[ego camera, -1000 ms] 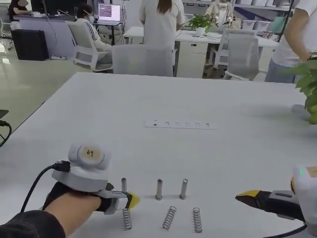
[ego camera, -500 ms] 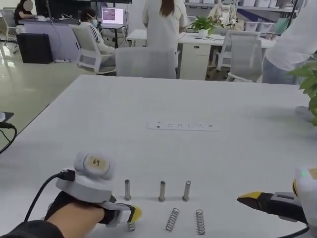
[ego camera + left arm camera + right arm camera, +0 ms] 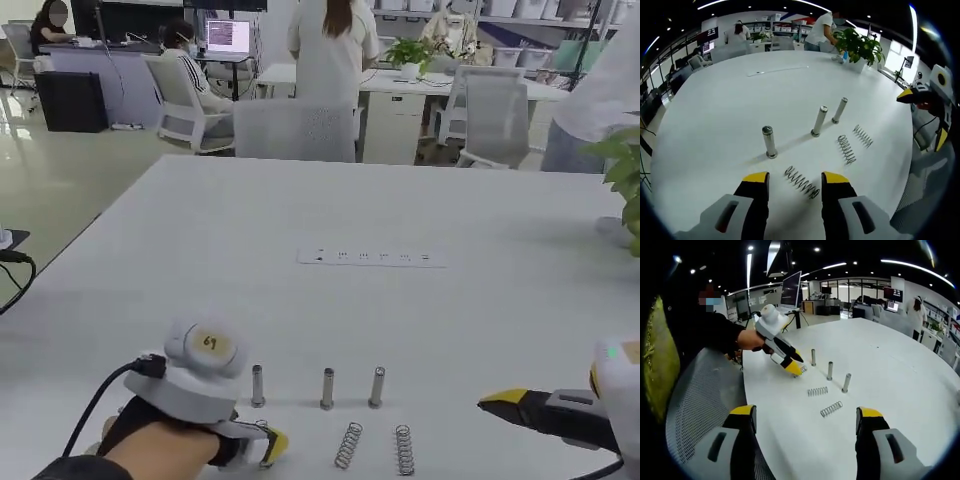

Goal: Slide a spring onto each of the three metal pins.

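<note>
Three upright metal pins (image 3: 257, 385) (image 3: 327, 388) (image 3: 376, 386) stand in a row near the front of the white table (image 3: 330, 210). Two springs (image 3: 347, 445) (image 3: 404, 448) lie flat in front of the middle and right pins. In the left gripper view, the third spring (image 3: 801, 181) lies on the table between the open jaws of my left gripper (image 3: 795, 178), just short of the left pin (image 3: 769, 141). My right gripper (image 3: 806, 412) is open and holds nothing, well off to the right of the pins (image 3: 500, 402).
A flush white socket strip (image 3: 372, 258) is set in the middle of the table. A potted plant (image 3: 625, 175) stands at the right edge. Chairs, desks and people are beyond the far edge. A black cable (image 3: 90, 410) trails from my left gripper.
My left gripper has come back toward the table's near edge and now straddles the left spring. The right gripper has stayed put. The head camera tilted slightly.
</note>
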